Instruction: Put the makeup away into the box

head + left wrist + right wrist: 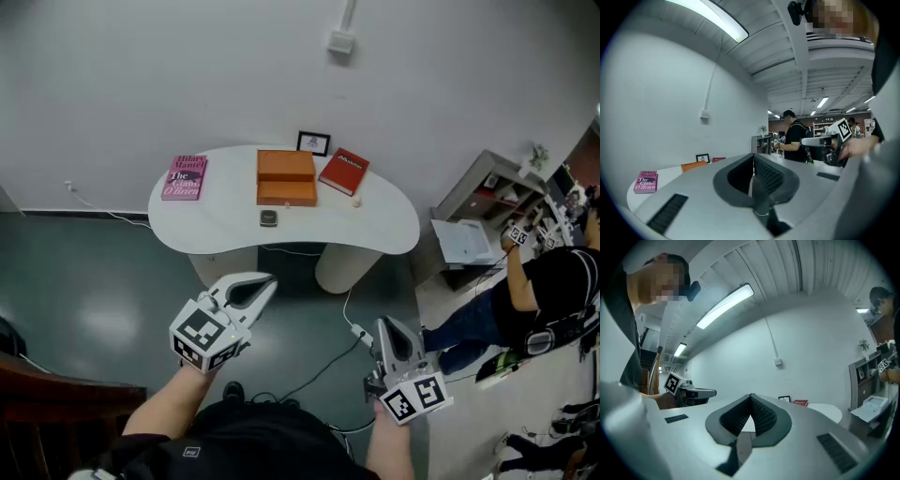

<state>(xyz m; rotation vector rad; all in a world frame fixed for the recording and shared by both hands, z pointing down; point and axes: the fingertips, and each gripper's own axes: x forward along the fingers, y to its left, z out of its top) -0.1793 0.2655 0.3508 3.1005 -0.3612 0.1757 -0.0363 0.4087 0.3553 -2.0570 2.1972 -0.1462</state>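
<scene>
The makeup, a small dark compact (pixel 269 217), is lying flat on the white table (pixel 394 230), just in front of the orange box (pixel 286 177) and not touching it. It is looking nearly square from above, so I cannot tell its long axis or which way it is facing.

A pink book (pixel 185 177) is lying left of the box, its cover reading "Hilary Mantel, The Giant O'Brien". A red book (pixel 344 171) is sitting at an angle on the right; its title is too small to read. A small framed picture (pixel 313 142) is standing behind the box by the wall, and a tiny pale item (pixel 356 202) is resting near the red book.

The left gripper (pixel 270 280) and the right gripper (pixel 386 324) are hovering over the dark floor, well short of the table. Both are pressing their jaws together with nothing between them.

Another person (pixel 553 291) is working by a shelf (pixel 487 192) at the right.
</scene>
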